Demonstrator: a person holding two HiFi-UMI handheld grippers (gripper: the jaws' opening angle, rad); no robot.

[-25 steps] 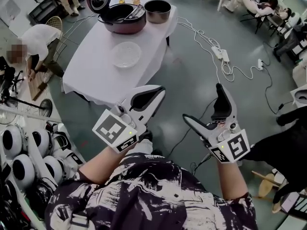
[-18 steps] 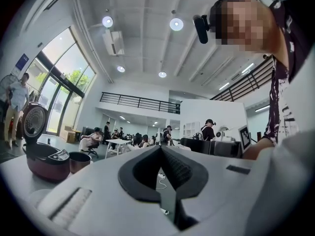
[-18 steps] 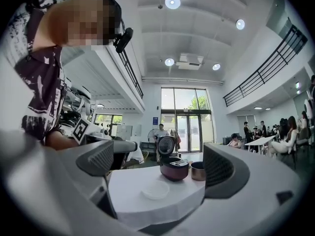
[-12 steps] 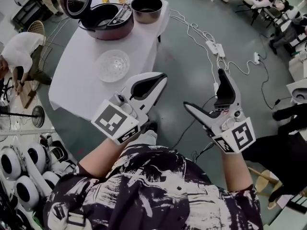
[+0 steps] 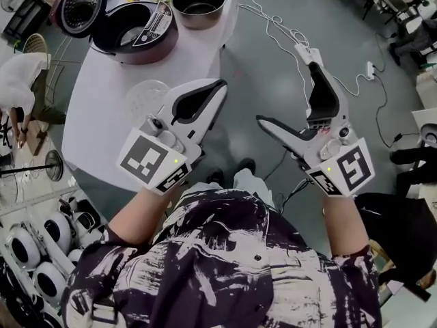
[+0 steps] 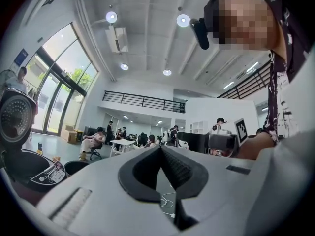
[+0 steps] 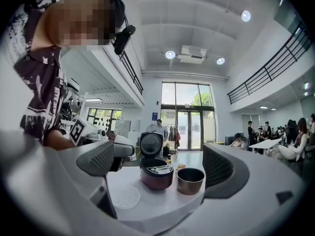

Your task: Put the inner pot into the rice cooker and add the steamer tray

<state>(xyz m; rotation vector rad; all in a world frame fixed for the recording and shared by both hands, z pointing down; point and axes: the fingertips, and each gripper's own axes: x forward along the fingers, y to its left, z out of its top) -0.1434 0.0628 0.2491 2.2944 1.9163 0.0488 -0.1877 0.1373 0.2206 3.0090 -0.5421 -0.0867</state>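
Holding both grippers up before our chest, well short of the rice cooker, we have neither one on anything. From the head view, the left gripper shows against the table edge on the near side of the rice cooker and covers part of the steamer tray. The right gripper shows against the floor, off to the right of the rice cooker.

The right gripper view gives us what the head view hides: the whole steamer tray, a pale round dish lying flat on the white cloth, nearer us than the rice cooker and a little to its left. It also shows the right fingers wide apart with only air between them; the rice cooker and the inner pot sit far off, framed in the gap. The left gripper view shows that gripper's fingers meeting at the tips with nothing gripped, and the rice cooker at that view's left edge.

The rice cooker is dark red, its lid swung up. The inner pot, dark metal and upright, stands on the table just to the right of the rice cooker, outside it.
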